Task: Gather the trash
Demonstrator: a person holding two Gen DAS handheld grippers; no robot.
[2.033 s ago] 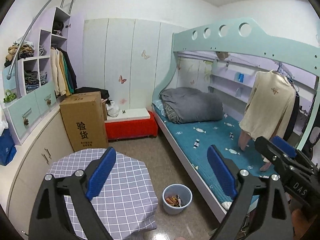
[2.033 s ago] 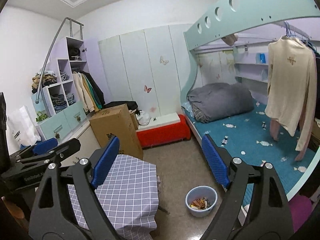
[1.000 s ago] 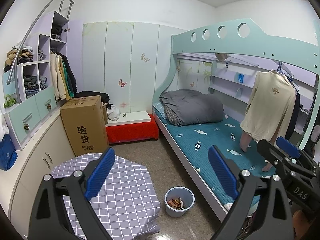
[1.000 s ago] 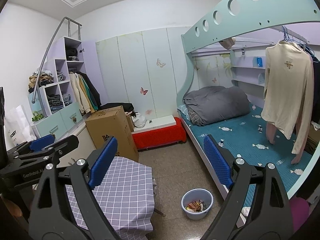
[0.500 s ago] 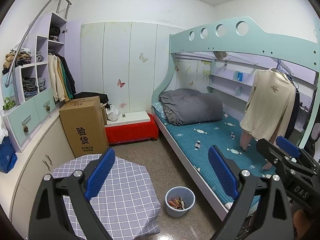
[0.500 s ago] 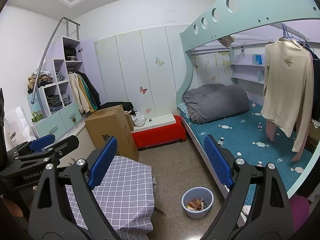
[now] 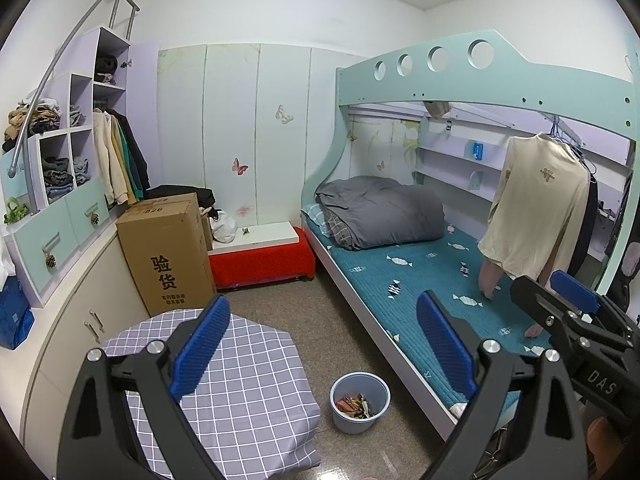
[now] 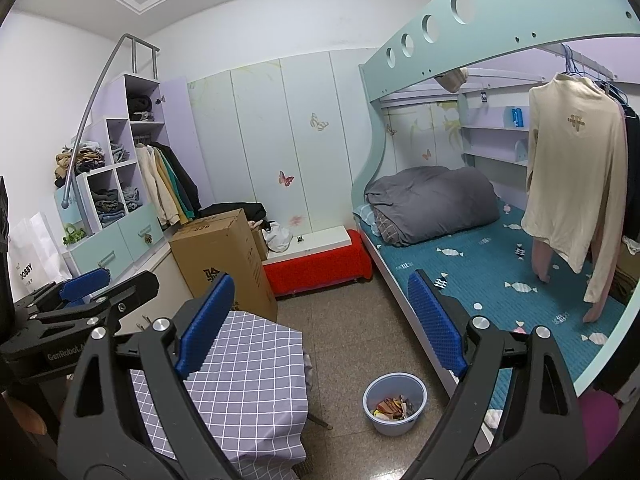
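A light blue bin (image 7: 359, 402) holding colourful scraps stands on the floor between the checked table and the bed; it also shows in the right wrist view (image 8: 394, 403). My left gripper (image 7: 322, 340) is open and empty, held high above the table and bin. My right gripper (image 8: 318, 320) is open and empty at a similar height. Each gripper shows at the other view's edge: the right one (image 7: 560, 300) in the left wrist view, the left one (image 8: 96, 288) in the right wrist view.
A table with a grey checked cloth (image 7: 240, 384) is below left. A bunk bed (image 7: 420, 272) with a grey quilt fills the right. A cardboard box (image 7: 168, 252), a red bench (image 7: 260, 260) and wardrobe shelves (image 7: 60, 184) line the left and back. A cream sweater (image 7: 536, 208) hangs over the bed.
Both grippers have drifted slightly with the view tilting a little; the bin and table stay where they were. Both grippers stay open and empty.
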